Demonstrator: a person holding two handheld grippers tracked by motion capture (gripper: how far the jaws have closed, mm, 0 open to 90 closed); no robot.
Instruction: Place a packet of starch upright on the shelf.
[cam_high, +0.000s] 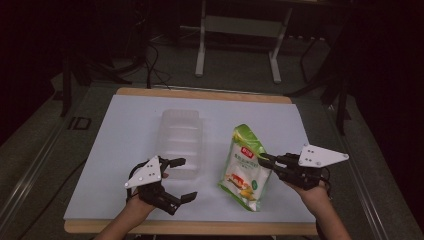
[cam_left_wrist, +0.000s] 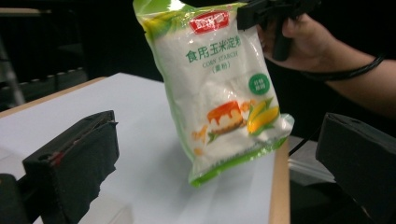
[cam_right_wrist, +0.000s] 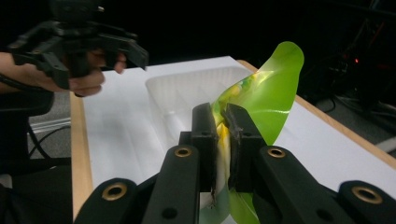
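Starch in a soft plastic pouch, that is what the work turns on: the corn starch bag (cam_high: 244, 170) hangs from the right tool (cam_high: 264, 161), whose jaws are pressed together on its upper side edge. The bottom corner looks to rest on the white surface (cam_high: 125, 150), near the front edge, with the clear plastic container (cam_high: 182, 142) just beside it to the left. I'd judge it light to middling, the powder slumping low and the film slick and floppy, so a pinch on the flat sealed edge, as here, is the safest hold; a grip on the belly would likely slide.

The left tool (cam_high: 174, 180) hovers by the container's near end, jaws spread wide and holding nothing.

The left gripper view gives the bag's printed front (cam_left_wrist: 224, 88), with the cake and corn picture and its lower end sagging full. The right gripper view gives instead the pinch itself, green film (cam_right_wrist: 266, 93) curling up past the closed jaws, and the container (cam_right_wrist: 187, 88) behind.
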